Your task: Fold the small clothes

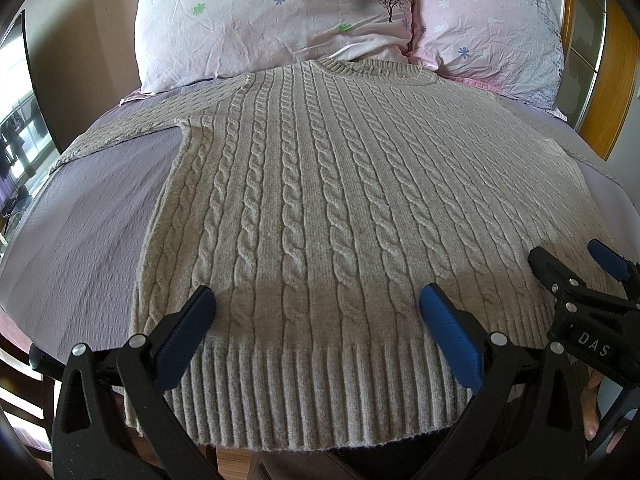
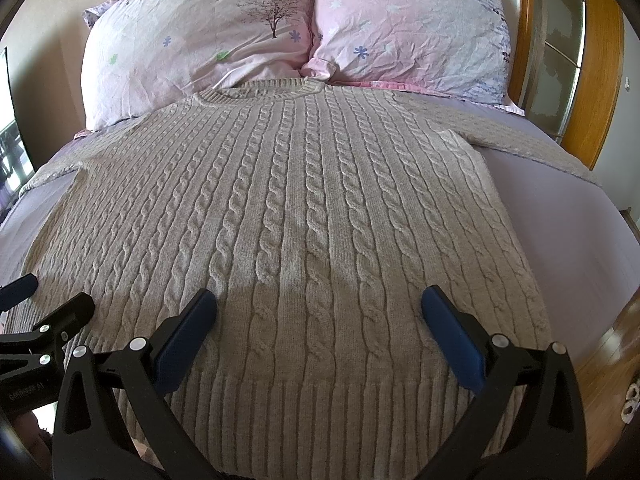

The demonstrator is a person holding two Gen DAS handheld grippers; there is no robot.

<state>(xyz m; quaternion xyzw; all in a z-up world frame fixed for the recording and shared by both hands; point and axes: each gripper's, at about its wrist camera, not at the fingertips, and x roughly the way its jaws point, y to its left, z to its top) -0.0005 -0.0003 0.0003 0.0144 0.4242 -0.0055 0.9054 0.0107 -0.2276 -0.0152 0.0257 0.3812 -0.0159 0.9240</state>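
Observation:
A beige cable-knit sweater (image 1: 320,184) lies flat on the bed, front up, collar at the pillows and ribbed hem at the near edge; it fills the right wrist view too (image 2: 288,208). Its sleeves spread out to both sides. My left gripper (image 1: 318,304) is open and empty, just above the hem on the left half. My right gripper (image 2: 320,304) is open and empty, just above the hem on the right half. The right gripper shows at the right edge of the left wrist view (image 1: 576,264); the left gripper shows at the left edge of the right wrist view (image 2: 44,300).
The sweater rests on a lilac bedsheet (image 1: 88,216). Two pink flowered pillows (image 1: 256,12) lie at the head of the bed. A wooden-framed panel (image 2: 568,48) stands at the right. Wooden floor (image 2: 608,356) shows past the bed's right edge.

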